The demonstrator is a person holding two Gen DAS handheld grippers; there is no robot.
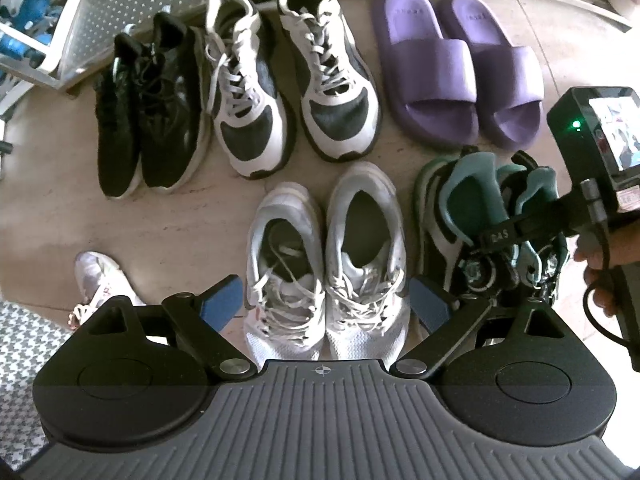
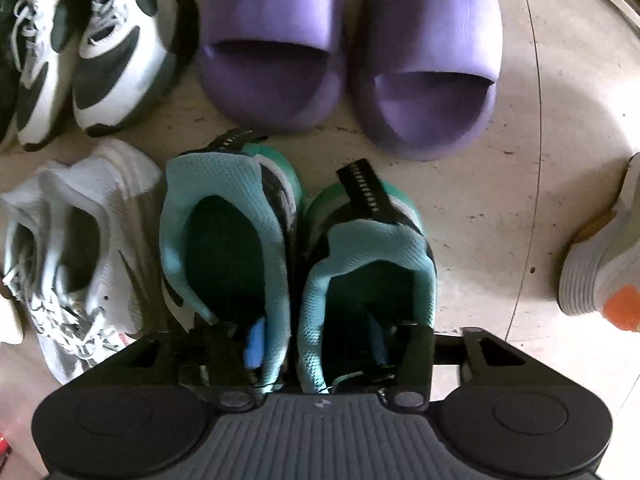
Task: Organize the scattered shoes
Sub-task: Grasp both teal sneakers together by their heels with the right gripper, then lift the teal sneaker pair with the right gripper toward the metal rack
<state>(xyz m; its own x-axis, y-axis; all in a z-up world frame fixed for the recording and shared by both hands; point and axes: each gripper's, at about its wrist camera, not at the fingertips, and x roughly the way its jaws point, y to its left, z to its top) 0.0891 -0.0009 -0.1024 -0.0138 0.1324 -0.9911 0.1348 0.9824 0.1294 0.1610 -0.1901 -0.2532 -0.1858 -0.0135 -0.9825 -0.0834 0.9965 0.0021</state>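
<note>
The floor is pale stone tile, and the shoes stand on it in two rows. From the left wrist view the far row runs across the top: a pair of black sneakers at ten o'clock, a pair of black-and-white sneakers at twelve o'clock, and a pair of purple slides at one o'clock, each pair side by side with toes toward the camera. Behind them runs a perforated metal ledge at eleven o'clock.

The near row holds a pair of white sneakers at the centre, heels away from the camera, and just beside them at three o'clock a pair of teal sneakers. A single pale shoe lies apart at eight o'clock, beside a houndstooth mat.

The left tool hangs over the white sneakers with its jaws spread wide; its blue pads stand on either side of the pair without pressing on them.

In the right wrist view the right tool points down into the teal sneakers, one finger inside each shoe opening, with the two inner collars between them. Its jaws are parted; whether the pads touch the collars I cannot tell. A person's hand holds this tool at three o'clock in the left view. A grey-and-orange shoe sits well apart at three o'clock in the right view.
</note>
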